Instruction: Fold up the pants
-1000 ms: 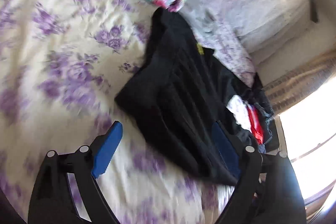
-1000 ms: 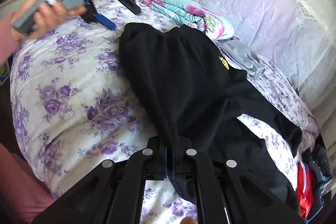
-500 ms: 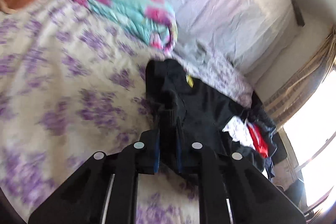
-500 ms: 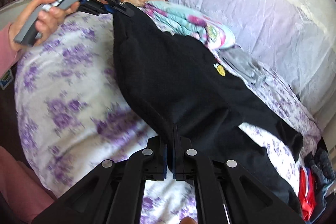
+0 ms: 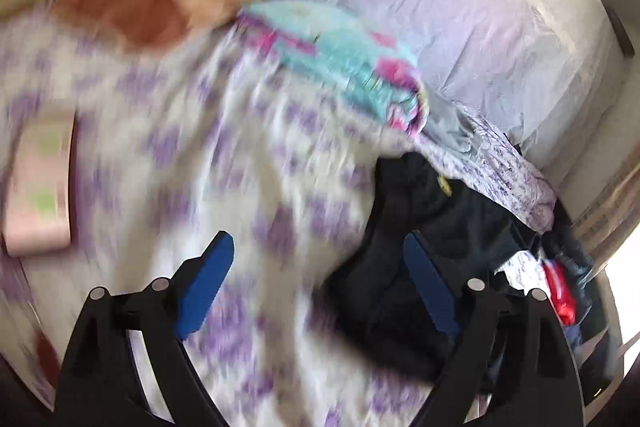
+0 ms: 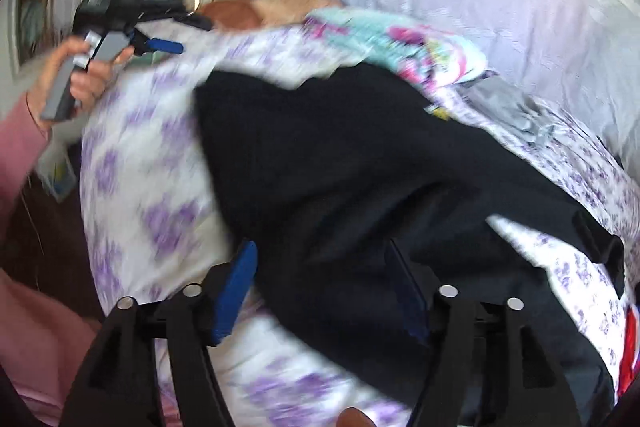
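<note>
The black pants (image 6: 360, 187) lie spread on the bed (image 6: 132, 187), over its white sheet with purple flowers, and every other thing here is easiest placed from them. Their waist end sits toward the head of the bed, touching the folded turquoise and pink blanket (image 6: 400, 43); a small yellow mark (image 6: 440, 113) shows on the cloth near that end. The legs run away from the blanket toward the foot of the bed, where a strip of sheet shows between them.

The right gripper (image 6: 320, 287) hangs just above the near edge of the pants. Its jaws have just been opening and now stand apart: the blue pads (image 6: 236, 291) press on nothing, though the black cloth lies under and between them. Nothing is grasped.

The left gripper (image 5: 320, 283) is also released, its jaws having just been opening, blue pads (image 5: 204, 283) wide apart with only flowered sheet and an edge of the pants below them. From the right wrist view it (image 6: 160, 43) is lifted clear, well apart from the pants and beyond their waist end, held in the left hand (image 6: 80, 75) with a pink sleeve behind it.

Beyond the blanket lies an orange-brown pillow (image 5: 132, 11). A grey garment (image 6: 516, 107) rests just beside the pants on the wall side. Past the leg ends a heap of clothes with something red (image 5: 560, 291) sits at the bed's edge. Both views are blurred.
</note>
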`<state>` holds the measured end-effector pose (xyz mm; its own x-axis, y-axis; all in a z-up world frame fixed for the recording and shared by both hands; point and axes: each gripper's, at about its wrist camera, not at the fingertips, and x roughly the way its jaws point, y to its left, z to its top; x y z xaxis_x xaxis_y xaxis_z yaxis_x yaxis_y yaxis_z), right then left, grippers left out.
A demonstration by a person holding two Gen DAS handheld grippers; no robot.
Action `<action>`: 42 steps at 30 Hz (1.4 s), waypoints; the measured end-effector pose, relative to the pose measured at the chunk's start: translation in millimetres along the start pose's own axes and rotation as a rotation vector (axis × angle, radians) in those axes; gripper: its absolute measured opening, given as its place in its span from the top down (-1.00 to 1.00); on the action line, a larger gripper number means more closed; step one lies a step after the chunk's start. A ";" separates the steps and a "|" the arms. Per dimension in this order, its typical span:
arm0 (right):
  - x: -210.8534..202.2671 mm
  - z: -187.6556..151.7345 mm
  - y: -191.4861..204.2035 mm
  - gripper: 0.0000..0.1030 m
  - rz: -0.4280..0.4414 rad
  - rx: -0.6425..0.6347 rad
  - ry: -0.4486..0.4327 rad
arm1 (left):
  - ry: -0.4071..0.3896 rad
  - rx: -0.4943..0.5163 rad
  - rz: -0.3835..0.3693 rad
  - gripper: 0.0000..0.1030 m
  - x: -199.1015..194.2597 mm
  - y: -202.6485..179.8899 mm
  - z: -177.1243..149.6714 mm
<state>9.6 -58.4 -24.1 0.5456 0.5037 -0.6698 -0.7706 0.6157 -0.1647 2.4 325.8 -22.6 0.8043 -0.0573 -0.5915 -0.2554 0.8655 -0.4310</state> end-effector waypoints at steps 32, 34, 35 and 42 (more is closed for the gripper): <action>30.6 -3.6 -122.4 -0.50 -0.249 0.342 0.110 | 0.361 0.167 -0.117 0.66 239.2 -45.0 102.8; 21.2 -15.3 -133.3 -0.50 -0.276 0.396 0.119 | 0.375 0.192 -0.008 0.10 246.9 -43.7 93.5; 9.9 -26.0 -143.7 -0.50 -0.315 0.441 0.125 | 0.359 0.198 0.029 -0.18 244.4 -44.8 91.2; -89.4 -122.2 -223.3 -0.50 -0.784 0.782 0.222 | 0.221 0.196 0.091 -0.51 168.3 -37.4 97.3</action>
<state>92.6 -315.0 -15.9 0.6574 -0.2598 -0.7073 0.2194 0.9640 -0.1502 199.5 332.2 -39.8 0.6413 -0.0637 -0.7647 -0.1951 0.9503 -0.2428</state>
